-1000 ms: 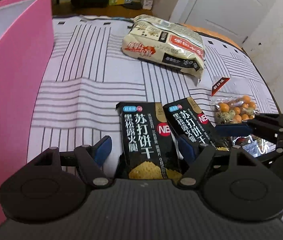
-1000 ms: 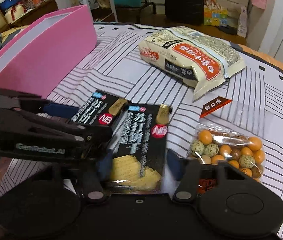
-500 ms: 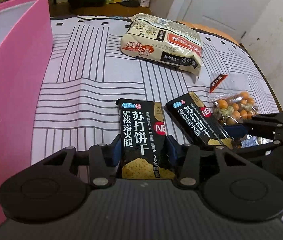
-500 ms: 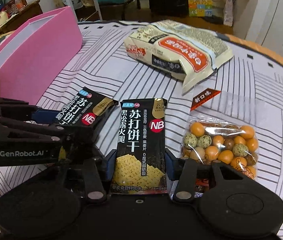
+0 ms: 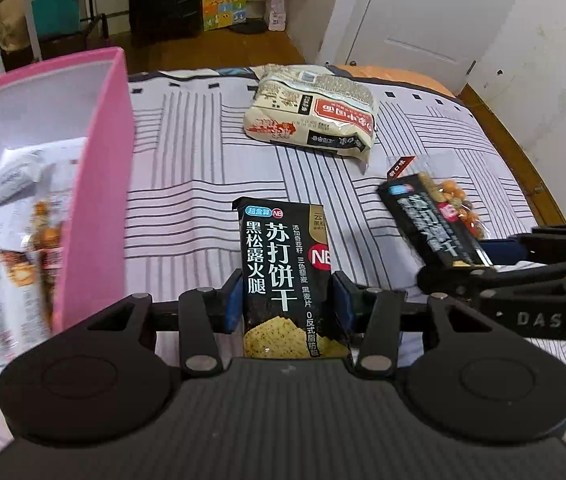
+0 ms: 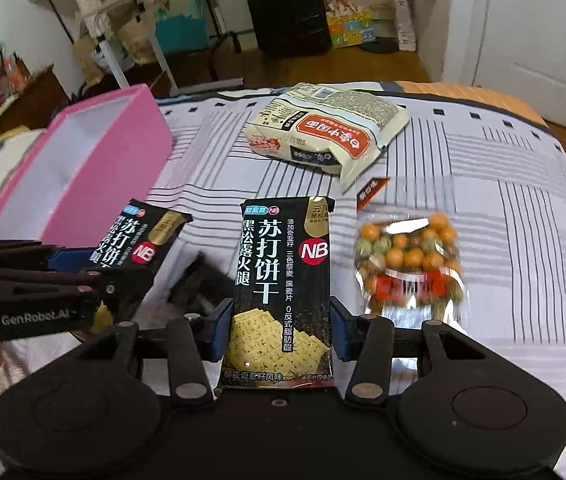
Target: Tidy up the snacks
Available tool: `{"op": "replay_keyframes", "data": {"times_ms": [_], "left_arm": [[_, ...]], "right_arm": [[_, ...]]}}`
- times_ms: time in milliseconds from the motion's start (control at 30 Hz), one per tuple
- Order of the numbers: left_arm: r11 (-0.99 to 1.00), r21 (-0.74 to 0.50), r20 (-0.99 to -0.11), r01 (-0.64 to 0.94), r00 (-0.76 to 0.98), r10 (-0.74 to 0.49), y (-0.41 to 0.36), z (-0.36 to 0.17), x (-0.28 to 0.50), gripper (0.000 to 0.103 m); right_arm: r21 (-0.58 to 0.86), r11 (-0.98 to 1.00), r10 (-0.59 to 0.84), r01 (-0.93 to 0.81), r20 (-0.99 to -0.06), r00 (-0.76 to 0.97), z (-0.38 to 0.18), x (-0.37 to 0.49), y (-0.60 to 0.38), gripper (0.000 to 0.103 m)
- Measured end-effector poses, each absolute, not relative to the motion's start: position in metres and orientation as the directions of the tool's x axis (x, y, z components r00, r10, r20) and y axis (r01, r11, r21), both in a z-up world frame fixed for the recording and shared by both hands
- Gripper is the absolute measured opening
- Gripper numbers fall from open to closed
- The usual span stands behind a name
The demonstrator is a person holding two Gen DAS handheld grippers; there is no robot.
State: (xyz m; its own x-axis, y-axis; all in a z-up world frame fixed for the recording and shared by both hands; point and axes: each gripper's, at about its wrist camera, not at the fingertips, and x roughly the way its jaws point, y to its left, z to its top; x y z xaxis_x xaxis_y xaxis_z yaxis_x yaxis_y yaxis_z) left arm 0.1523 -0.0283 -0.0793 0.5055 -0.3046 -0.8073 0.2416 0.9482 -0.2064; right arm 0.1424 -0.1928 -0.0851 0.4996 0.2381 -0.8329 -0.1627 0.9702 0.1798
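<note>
My left gripper (image 5: 287,300) is shut on a black soda-cracker packet (image 5: 283,264), lifted off the striped cloth. My right gripper (image 6: 277,332) is shut on a second, identical black cracker packet (image 6: 283,272), also raised. Each view shows the other gripper with its packet off to the side: the right one's packet (image 5: 435,224) in the left wrist view, the left one's packet (image 6: 139,240) in the right wrist view. The pink box (image 5: 95,184) stands open at the left, with several snack packets inside. A beige snack bag (image 5: 315,116) and a clear bag of coloured coated nuts (image 6: 407,264) lie on the cloth.
The striped tablecloth (image 5: 203,168) covers a round table whose edge curves along the right. A white door and wall stand behind at the right. A dark suitcase (image 6: 287,8), shelves and bags crowd the floor beyond the table.
Both grippers closed on their cracker packets and lifted them off the cloth. The view now looks down into the pink box from higher up.
</note>
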Motion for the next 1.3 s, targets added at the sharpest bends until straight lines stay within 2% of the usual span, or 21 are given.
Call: {"op": "replay_keyframes", "data": {"times_ms": [133,400,533,833,1067,1200,1300], "left_arm": [[0.944,-0.218,-0.821,0.248,0.477,-0.315,-0.013,-0.061,0.133,0.044],[0.888,-0.326,-0.776,0.325,0.445,-0.448,0.029,-0.011,0.088,0.044],[0.915,-0.239,-0.752,0.324,0.534,-0.385,0.049,0.016,0.068,0.044],[0.941,-0.195,-0.73,0.277,0.6,-0.328,0.108,0.042,0.063,0.045],[0.97,-0.165,-0.751,0.18,0.615,-0.242,0.151,0.021,0.09,0.044],[0.991,-0.092,-0.748,0.1,0.65,-0.135,0.173,0.003,0.103,0.044],[0.993,-0.089,-0.765,0.081,0.633,-0.12,0.189,-0.012,0.122,0.044]], "right_arm": [[0.194,0.964,0.261,-0.18,-0.812,0.523,-0.071,0.115,-0.19,0.053],[0.216,0.94,0.329,-0.266,-0.782,0.53,-0.035,0.084,-0.16,0.053],[0.233,0.913,0.384,-0.335,-0.766,0.515,-0.016,0.077,-0.136,0.053],[0.243,0.846,0.478,-0.474,-0.741,0.472,0.007,0.096,-0.061,0.053],[0.223,0.803,0.502,-0.552,-0.754,0.424,-0.008,0.134,0.005,0.053],[0.208,0.793,0.493,-0.572,-0.771,0.404,-0.03,0.16,0.036,0.053],[0.205,0.79,0.489,-0.578,-0.78,0.391,-0.048,0.179,0.055,0.054]]}}
